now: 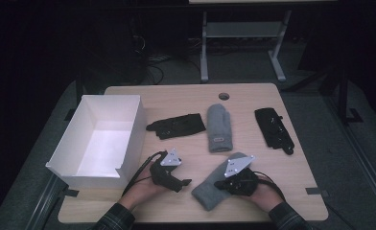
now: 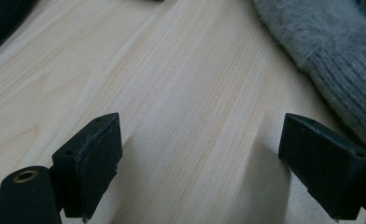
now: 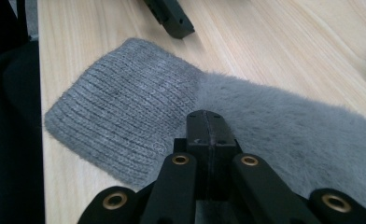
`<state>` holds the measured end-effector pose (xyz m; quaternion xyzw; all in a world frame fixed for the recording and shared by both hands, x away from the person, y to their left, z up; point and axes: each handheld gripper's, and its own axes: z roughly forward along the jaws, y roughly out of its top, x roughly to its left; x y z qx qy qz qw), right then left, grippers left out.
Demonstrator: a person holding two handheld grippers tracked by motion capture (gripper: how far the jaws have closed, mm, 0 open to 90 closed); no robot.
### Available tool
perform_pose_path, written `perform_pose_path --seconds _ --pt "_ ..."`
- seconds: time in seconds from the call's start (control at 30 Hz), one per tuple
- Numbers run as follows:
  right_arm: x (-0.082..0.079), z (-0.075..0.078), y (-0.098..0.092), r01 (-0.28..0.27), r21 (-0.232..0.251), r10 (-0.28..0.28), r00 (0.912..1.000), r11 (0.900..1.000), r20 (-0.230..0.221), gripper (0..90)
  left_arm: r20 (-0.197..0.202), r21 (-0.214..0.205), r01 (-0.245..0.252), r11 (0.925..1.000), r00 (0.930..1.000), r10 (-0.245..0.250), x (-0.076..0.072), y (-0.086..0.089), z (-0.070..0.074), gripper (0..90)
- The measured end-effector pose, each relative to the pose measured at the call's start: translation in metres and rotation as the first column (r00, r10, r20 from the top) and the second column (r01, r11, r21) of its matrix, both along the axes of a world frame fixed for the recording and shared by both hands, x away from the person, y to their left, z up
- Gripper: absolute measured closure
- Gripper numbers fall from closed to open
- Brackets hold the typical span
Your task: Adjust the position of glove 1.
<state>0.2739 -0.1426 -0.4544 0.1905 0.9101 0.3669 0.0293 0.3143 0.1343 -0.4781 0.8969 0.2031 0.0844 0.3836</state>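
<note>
Table (image 1: 186, 96): we see a light wooden top with a round hole near its far edge.
White box (image 1: 128, 139): we find an open, lidless box on the left part of the table. We see only its bare white floor and walls; nothing lies in it.
Near grey mitten (image 1: 210, 189): we see it flat on the table at the front, in front of the right hand, its ribbed cuff toward the near edge.
Far grey mitten (image 1: 219, 128): we see it lying at the table's middle, cuff toward us, well apart from the box.
Black glove, centre (image 1: 176, 126): it lies between the box and the far grey mitten, outside the box.
Black glove, right (image 1: 273, 129): it lies toward the right edge.
Left gripper (image 2: 200, 154): we see its jaws spread wide over bare wood, holding nothing, with the near grey mitten just beside one jaw.
Right gripper (image 3: 208, 122): we see its jaws pressed together above the near grey mitten; we cannot tell whether any fabric is pinched.
</note>
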Motion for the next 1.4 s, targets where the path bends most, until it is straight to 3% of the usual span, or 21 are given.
perform_pose_path --seconds 0.17,0.33,0.4,0.43,0.6,0.63,0.73,0.77,0.83,0.87,0.93,1.0,1.07,1.13,1.17,1.2,1.23,1.27,1.3,1.33,1.4 --pt "0.008 -0.003 0.013 -0.021 0.007 0.021 0.9998 0.9998 0.005 90.0 0.004 -0.001 0.001 1.0000 1.0000 -0.001 0.000 0.000 0.000 12.7" --pt "0.007 0.000 0.014 -0.019 0.021 0.018 0.9997 0.9996 0.013 90.0 0.001 0.000 0.001 1.0000 1.0000 -0.001 0.000 0.000 0.000 12.7" --pt "0.006 0.004 0.009 -0.004 0.037 0.003 0.9999 0.9993 0.013 90.0 0.001 -0.003 0.001 1.0000 1.0000 -0.001 0.000 0.000 0.000 12.7" --pt "0.007 0.008 0.000 0.029 0.054 -0.030 0.9995 0.9981 0.015 89.4 0.000 -0.006 -0.002 1.0000 1.0000 0.002 0.000 0.000 0.000 12.7" --pt "0.011 0.010 -0.021 0.089 0.066 -0.090 0.9957 0.9939 0.022 84.0 0.004 0.000 0.002 1.0000 1.0000 -0.002 0.000 0.000 0.000 12.7" --pt "0.013 0.010 -0.036 0.128 0.076 -0.131 0.9910 0.9888 0.028 78.3 -0.004 -0.012 -0.007 0.9999 1.0000 0.007 0.000 -0.001 0.000 12.7" --pt "0.015 0.011 -0.048 0.162 0.082 -0.165 0.9860 0.9834 0.028 73.9 -0.005 -0.011 -0.007 0.9999 1.0000 0.007 -0.001 -0.001 0.000 12.7" --pt "0.016 0.010 -0.060 0.194 0.086 -0.197 0.9799 0.9773 0.031 66.8 -0.006 -0.011 -0.007 0.9999 1.0000 0.007 -0.001 -0.001 0.000 12.7" --pt "0.017 0.009 -0.065 0.206 0.087 -0.209 0.9773 0.9747 0.033 63.7 -0.005 -0.009 -0.006 0.9999 1.0000 0.006 0.000 -0.001 0.000 12.7" --pt "0.017 0.008 -0.077 0.240 0.085 -0.244 0.9687 0.9672 0.046 55.4 -0.004 -0.006 -0.004 1.0000 1.0000 0.004 0.000 0.000 0.000 12.7" --pt "0.016 0.008 -0.081 0.250 0.083 -0.254 0.9660 0.9648 0.048 52.4 -0.004 -0.005 -0.004 1.0000 1.0000 0.004 0.000 0.000 0.000 12.7" --pt "0.014 0.003 -0.097 0.291 0.061 -0.295 0.9537 0.9547 0.059 42.3 -0.002 0.002 0.000 1.0000 1.0000 0.000 0.000 0.000 0.000 12.7" --pt "0.014 0.000 -0.101 0.303 0.053 -0.306 0.9506 0.9516 0.054 39.0 -0.001 0.004 0.001 1.0000 1.0000 -0.001 0.000 0.000 0.000 12.7" --pt "0.014 -0.007 -0.111 0.334 0.040 -0.336 0.9409 0.9417 0.044 32.6 -0.007 0.016 -0.014 0.9998 0.9999 0.014 0.000 -0.001 0.002 12.9" --pt "0.014 -0.010 -0.114 0.343 0.030 -0.344 0.9383 0.9388 0.035 30.2 -0.014 0.025 -0.024 0.9994 0.9996 0.025 0.000 -0.002 0.003 14.3" --pt "0.016 -0.016 -0.120 0.352 0.029 -0.353 0.9353 0.9355 0.027 27.1 -0.012 0.027 -0.030 0.9992 0.9995 0.030 0.000 -0.003 0.004 21.3" --pt "0.016 -0.016 -0.120 0.352 0.029 -0.353 0.9353 0.9355 0.027 27.1 -0.015 0.030 -0.031 0.9991 0.9994 0.031 0.000 -0.003 0.006 21.3" --pt "0.018 -0.020 -0.122 0.358 0.023 -0.358 0.9332 0.9334 0.024 24.9 -0.011 0.035 -0.036 0.9987 0.9993 0.037 0.000 -0.003 0.008 33.0" --pt "0.018 -0.020 -0.122 0.358 0.023 -0.358 0.9332 0.9334 0.024 24.9 -0.007 0.036 -0.042 0.9985 0.9991 0.043 0.000 -0.004 0.009 33.0" --pt "0.019 -0.023 -0.123 0.350 0.035 -0.352 0.9355 0.9360 0.036 23.6 -0.013 0.027 -0.048 0.9985 0.9987 0.049 0.000 -0.005 0.014 47.0" --pt "0.019 -0.023 -0.123 0.348 0.039 -0.349 0.9362 0.9367 0.038 23.5 -0.013 0.024 -0.056 0.9981 0.9983 0.057 0.002 -0.007 0.018 51.1"
